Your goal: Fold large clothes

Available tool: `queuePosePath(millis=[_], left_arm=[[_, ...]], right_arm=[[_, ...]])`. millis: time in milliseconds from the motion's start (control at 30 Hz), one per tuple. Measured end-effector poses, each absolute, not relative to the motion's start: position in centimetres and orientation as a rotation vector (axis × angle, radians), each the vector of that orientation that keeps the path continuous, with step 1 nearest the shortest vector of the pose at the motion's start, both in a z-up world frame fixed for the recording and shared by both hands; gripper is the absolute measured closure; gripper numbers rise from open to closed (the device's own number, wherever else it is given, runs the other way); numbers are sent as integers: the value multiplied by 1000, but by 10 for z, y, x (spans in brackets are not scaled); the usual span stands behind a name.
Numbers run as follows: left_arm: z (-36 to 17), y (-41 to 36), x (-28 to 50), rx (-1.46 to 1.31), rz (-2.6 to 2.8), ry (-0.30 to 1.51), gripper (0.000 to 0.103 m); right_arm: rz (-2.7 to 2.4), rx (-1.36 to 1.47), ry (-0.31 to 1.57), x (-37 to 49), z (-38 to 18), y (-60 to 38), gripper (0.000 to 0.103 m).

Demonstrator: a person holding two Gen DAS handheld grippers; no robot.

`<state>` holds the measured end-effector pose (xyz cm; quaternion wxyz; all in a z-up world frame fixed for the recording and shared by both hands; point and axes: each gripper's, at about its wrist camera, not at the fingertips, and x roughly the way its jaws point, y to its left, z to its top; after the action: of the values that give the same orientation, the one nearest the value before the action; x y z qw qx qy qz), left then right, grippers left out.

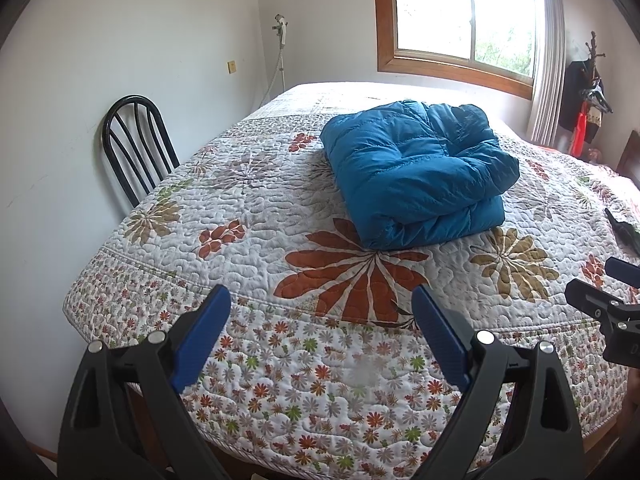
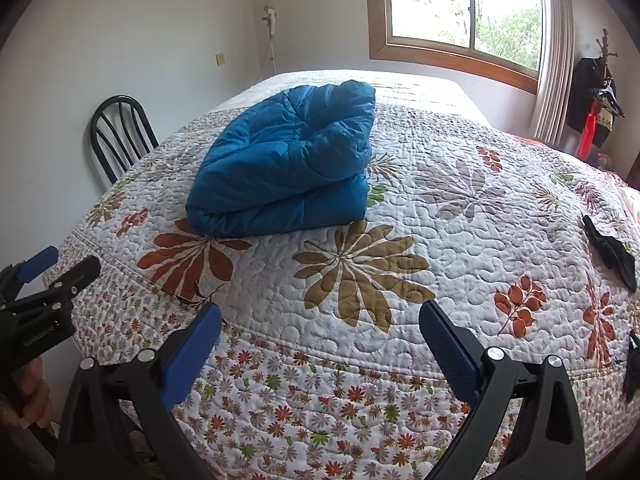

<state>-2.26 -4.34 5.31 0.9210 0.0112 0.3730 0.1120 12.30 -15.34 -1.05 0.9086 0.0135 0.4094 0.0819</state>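
Observation:
A blue puffy jacket (image 1: 416, 176) lies folded into a thick bundle in the middle of the bed (image 1: 256, 208); the right wrist view has the jacket (image 2: 288, 168) at upper left. My left gripper (image 1: 322, 300) hangs open over the bed's near edge, well short of the jacket, with nothing between its blue pads. My right gripper (image 2: 320, 316) is open too, empty, over the same edge and to the right of the left one. Each gripper shows at the border of the other's view: the right gripper (image 1: 608, 280) and the left gripper (image 2: 60, 268).
A floral quilt covers the bed (image 2: 460, 208). A black metal chair (image 1: 136, 148) stands against the left wall. A small dark item (image 2: 612, 252) lies on the quilt at right. Window (image 1: 464, 12), curtain and a coat rack (image 1: 588, 92) are beyond. A hand (image 2: 34, 392) holds the left gripper.

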Motion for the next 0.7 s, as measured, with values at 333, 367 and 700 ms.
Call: queuePosePath(millis=[333,367,700], left_arm=[[52,-44,-21,23,227,770,12],[52,-44,-21,22,227,771,12],[51,-44,-20,22,226,771,12]], right_arm=[[165,22,847,125,-12,-153,4],[164,20,849,125,-12,-153,4],[169,22,847,125,-13,-153,4]])
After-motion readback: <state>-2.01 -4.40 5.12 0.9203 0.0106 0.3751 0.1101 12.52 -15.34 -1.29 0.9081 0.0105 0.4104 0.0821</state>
